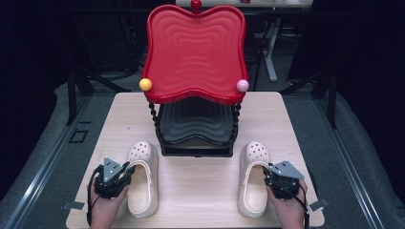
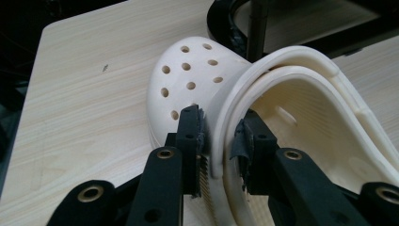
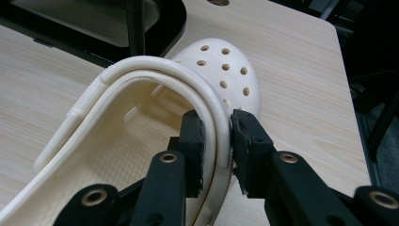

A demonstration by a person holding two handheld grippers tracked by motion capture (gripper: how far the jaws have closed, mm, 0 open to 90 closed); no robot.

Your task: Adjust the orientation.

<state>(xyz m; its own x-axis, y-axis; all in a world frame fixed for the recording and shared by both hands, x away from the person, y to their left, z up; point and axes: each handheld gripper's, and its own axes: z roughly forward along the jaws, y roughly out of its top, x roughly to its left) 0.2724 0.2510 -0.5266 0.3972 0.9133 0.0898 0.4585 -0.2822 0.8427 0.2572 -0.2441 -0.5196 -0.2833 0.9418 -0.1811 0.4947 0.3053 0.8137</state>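
High view: two cream clogs lie on the wooden bench (image 1: 200, 191), toes pointing to the far side. The left clog (image 1: 142, 179) is at the near left and the right clog (image 1: 254, 177) at the near right, well apart, with bare wood between them.

The left gripper (image 1: 125, 170), held in the person's left hand (image 1: 106, 210), has its jaws clamped across the outer side wall of the left clog, strap included. In the left gripper view one jaw presses the outside of the wall and the other sits inside the shoe.

The right gripper (image 1: 267, 171), in the right hand (image 1: 289, 210), grips the outer side wall of the right clog the same way. The right gripper view shows both pads tight on the rim.

Just beyond the toes stands a two-tier rack, its black lower tray (image 1: 196, 129) on the bench and a red wavy tray (image 1: 196, 52) above. A yellow ball (image 1: 145, 84) and a pink ball (image 1: 242, 86) cap its near corners.
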